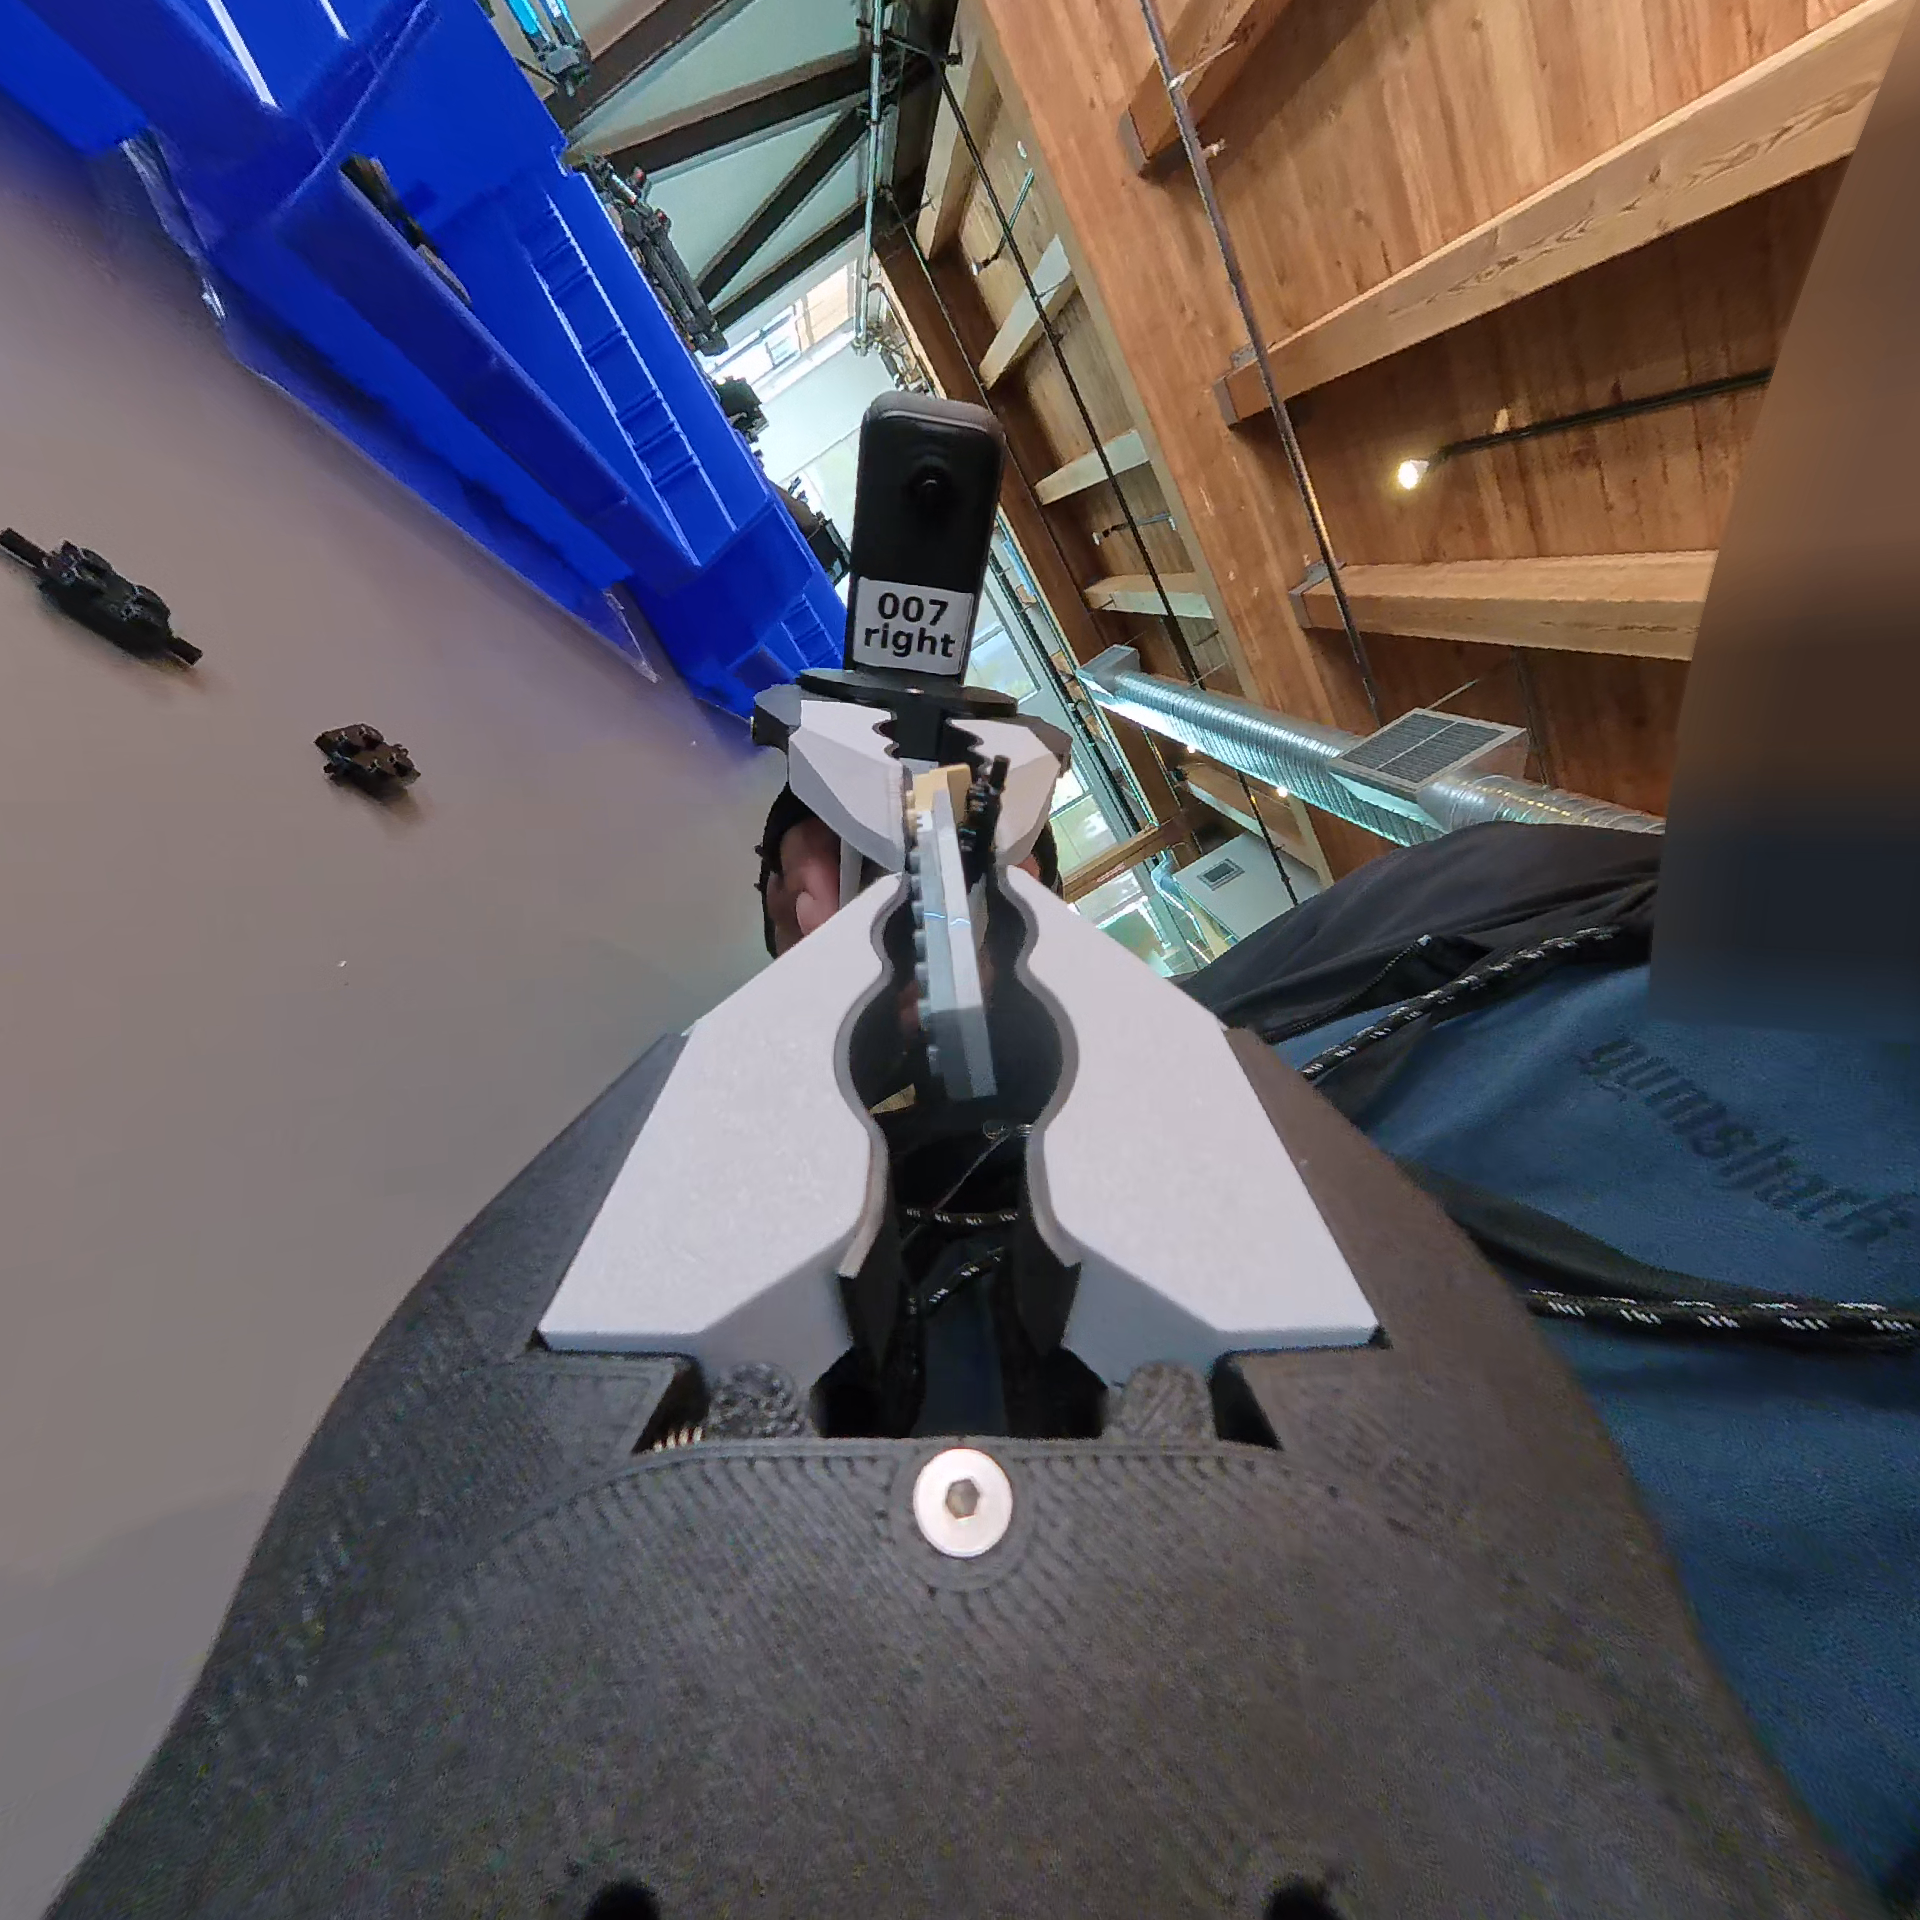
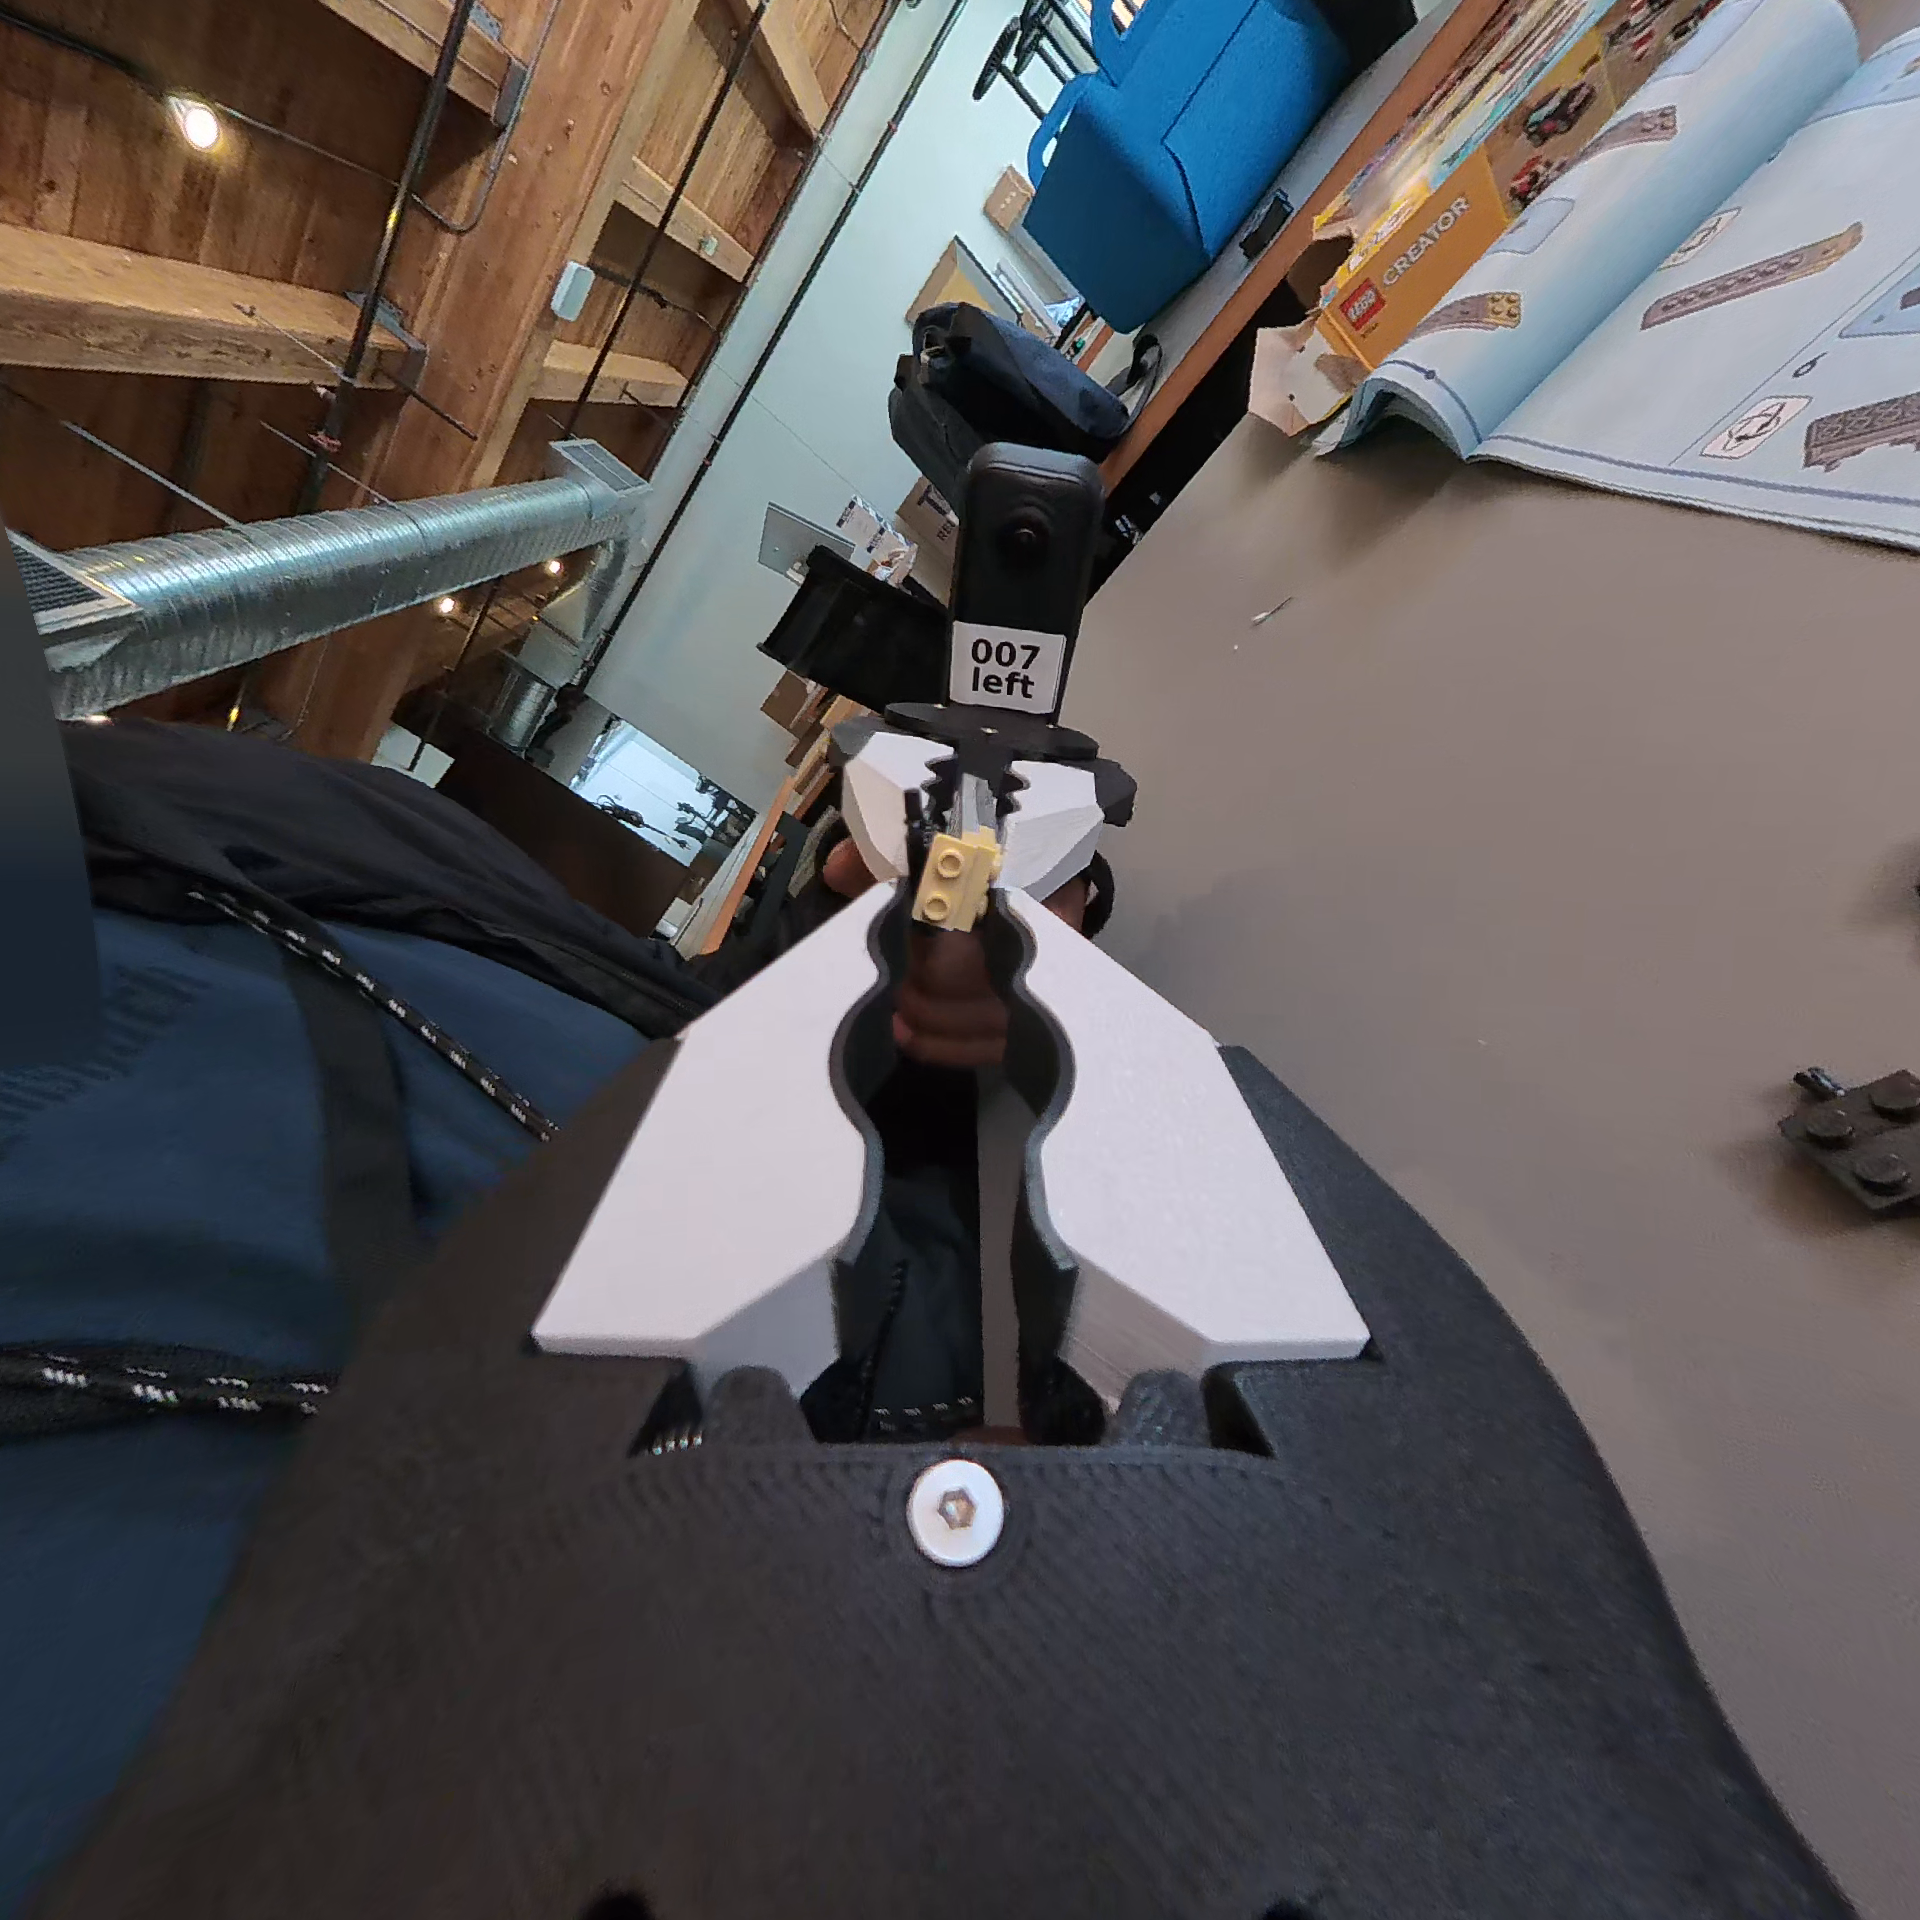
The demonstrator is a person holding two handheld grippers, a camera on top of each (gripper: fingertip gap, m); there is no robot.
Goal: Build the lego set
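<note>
Grey table (image 1: 312,987), timber walls (image 1: 1455,260)

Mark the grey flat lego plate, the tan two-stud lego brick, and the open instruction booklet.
grey flat lego plate (image 1: 961,987), left wrist view, broad face.
tan two-stud lego brick (image 2: 951,881), right wrist view, studded face.
open instruction booklet (image 2: 1704,312), right wrist view, left page.

the black lego piece (image 2: 1860,1153) and instruction booklet (image 2: 1704,343) are cut off at the right edge.

Wrist cameras face each other closely.
</note>
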